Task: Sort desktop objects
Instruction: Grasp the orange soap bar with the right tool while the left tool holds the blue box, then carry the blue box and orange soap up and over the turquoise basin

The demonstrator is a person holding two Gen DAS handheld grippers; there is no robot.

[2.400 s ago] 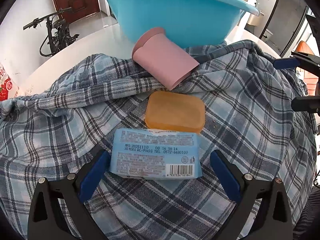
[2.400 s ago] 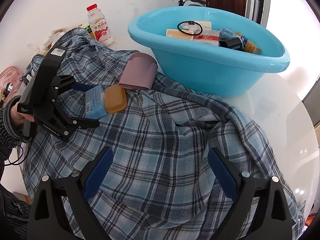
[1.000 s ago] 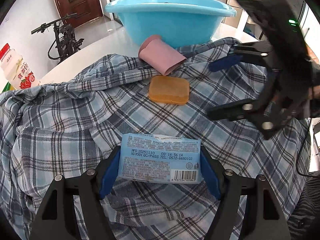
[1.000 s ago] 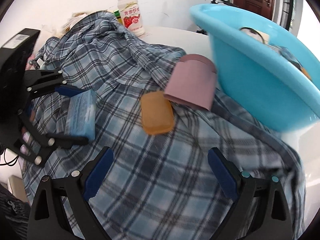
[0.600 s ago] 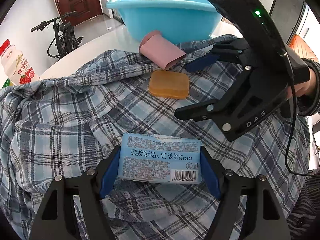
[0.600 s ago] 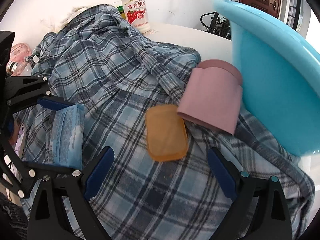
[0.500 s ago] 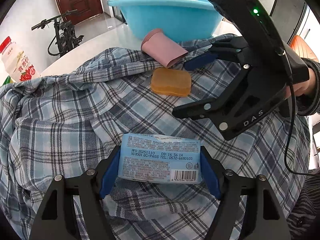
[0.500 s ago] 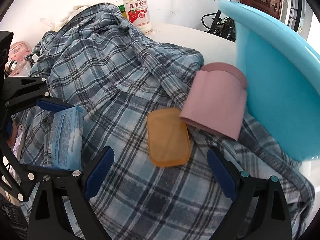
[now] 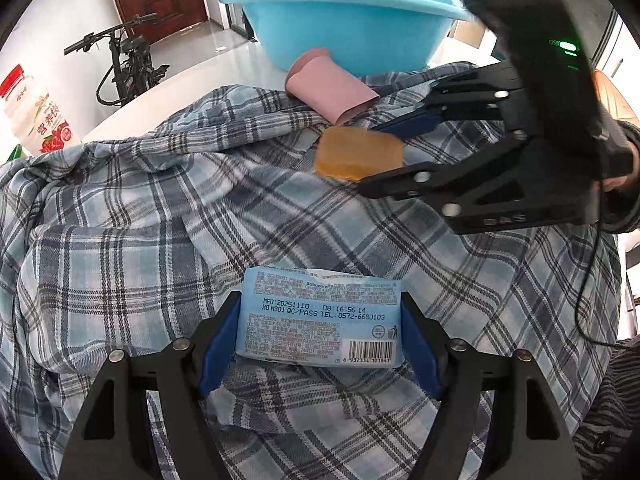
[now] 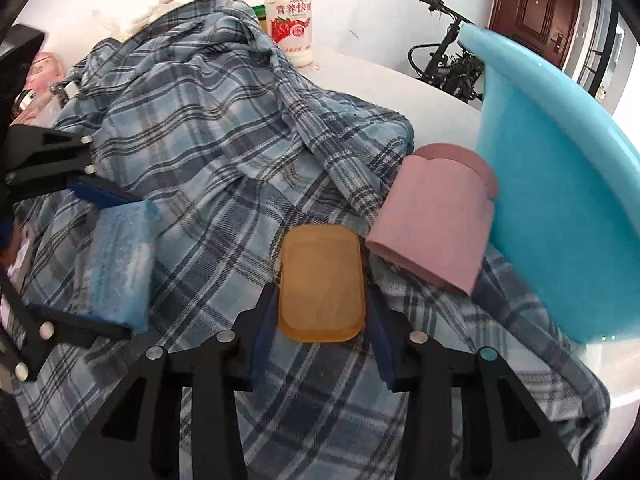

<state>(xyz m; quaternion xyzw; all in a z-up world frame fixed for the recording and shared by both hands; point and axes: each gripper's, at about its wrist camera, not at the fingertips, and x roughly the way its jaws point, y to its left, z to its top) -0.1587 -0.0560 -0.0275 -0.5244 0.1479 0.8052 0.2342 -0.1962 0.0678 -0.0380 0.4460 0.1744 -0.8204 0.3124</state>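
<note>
The blue wipes packet (image 9: 320, 316) sits crosswise between the jaws of the left gripper (image 9: 320, 344), its long axis running from one blue pad to the other, printed back and barcode facing up, and both pads pressing its short ends; it hangs over the plaid shirt (image 9: 132, 232) that is spread across the white desk (image 9: 192, 80). In the right wrist view the same packet (image 10: 120, 264) shows at the left, clamped in the black frame of the left gripper (image 10: 104, 260). Farther along the shirt lies the orange soap bar (image 10: 322, 282), a flat rounded rectangle whose long axis points away from the right gripper (image 10: 320, 320), toward the far fold of the cloth. The jaws of that gripper are narrowed around the bar, one blue pad at each long side and touching or nearly so, though a firm grip cannot be told. From the left wrist view the soap bar (image 9: 358, 154) lies with the right gripper (image 9: 384, 152) reaching in from the right, one finger above and one below it. Just beside the bar rests a pink cup (image 10: 436, 216) on its side, leaning against the outer wall of the light blue basin (image 10: 552, 208). A milk drink bottle (image 10: 290, 12) stands upright on the desk beyond the shirt.
</note>
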